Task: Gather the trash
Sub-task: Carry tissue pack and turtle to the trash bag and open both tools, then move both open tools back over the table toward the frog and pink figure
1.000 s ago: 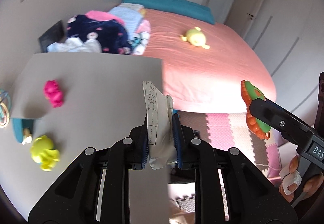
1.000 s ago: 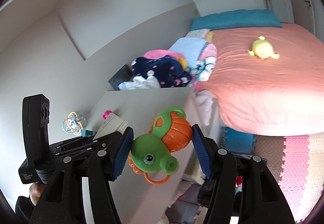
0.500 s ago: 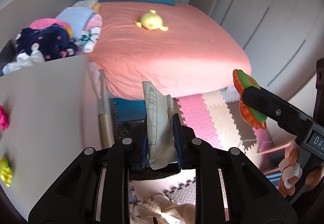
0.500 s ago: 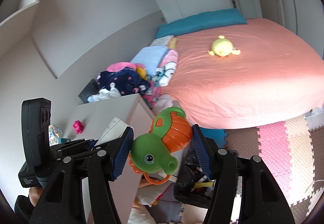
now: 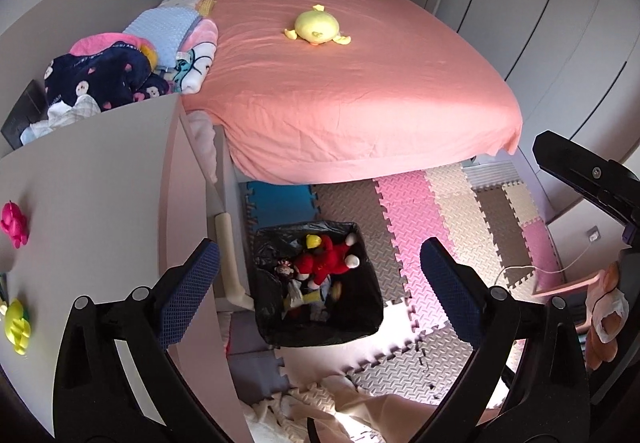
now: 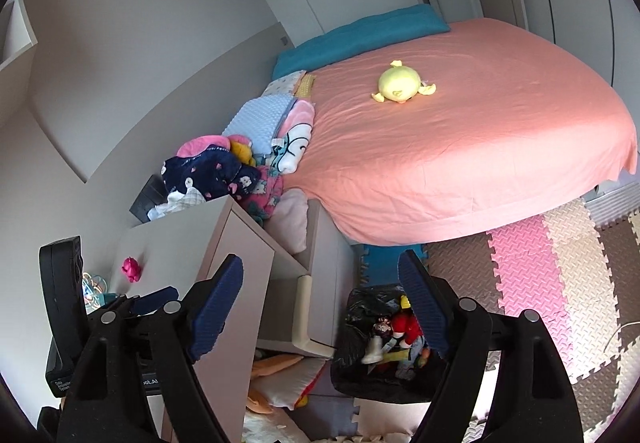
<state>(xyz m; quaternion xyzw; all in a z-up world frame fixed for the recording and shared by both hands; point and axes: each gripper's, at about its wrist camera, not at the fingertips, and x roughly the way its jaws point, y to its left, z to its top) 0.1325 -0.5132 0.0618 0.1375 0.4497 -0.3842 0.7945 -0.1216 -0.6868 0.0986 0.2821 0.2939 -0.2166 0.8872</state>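
Now both sets of tongs are spread wide w/ nothing between the pads. The left gripper (image 5: 320,287) has just been opening, and the folded paper scrap it pinched a moment ago is gone from its jaws; the right gripper (image 6: 320,307) has just been opening too, and the green-orange toy it carried is no longer held. Both are hung over the black-lined bin (image 5: 316,283), tilted down at it, presumably so whatever is let go drops straight in.

The bin is stood on the foam floor mat (image 5: 404,203), just beside the low cabinet (image 5: 92,179) and near the foot of the pink bed (image 5: 340,83). Its liner is crumpled and glossy. Inside, a red plush doll (image 5: 326,261) w/ white hands is seen on top, plus a small dark-haired figure and pale scraps; the dropped paper cannot be picked out for certain.

2 toys, 1 pink (image 5: 14,223) and 1 yellow (image 5: 16,327), are left on the cabinet top, likely next.
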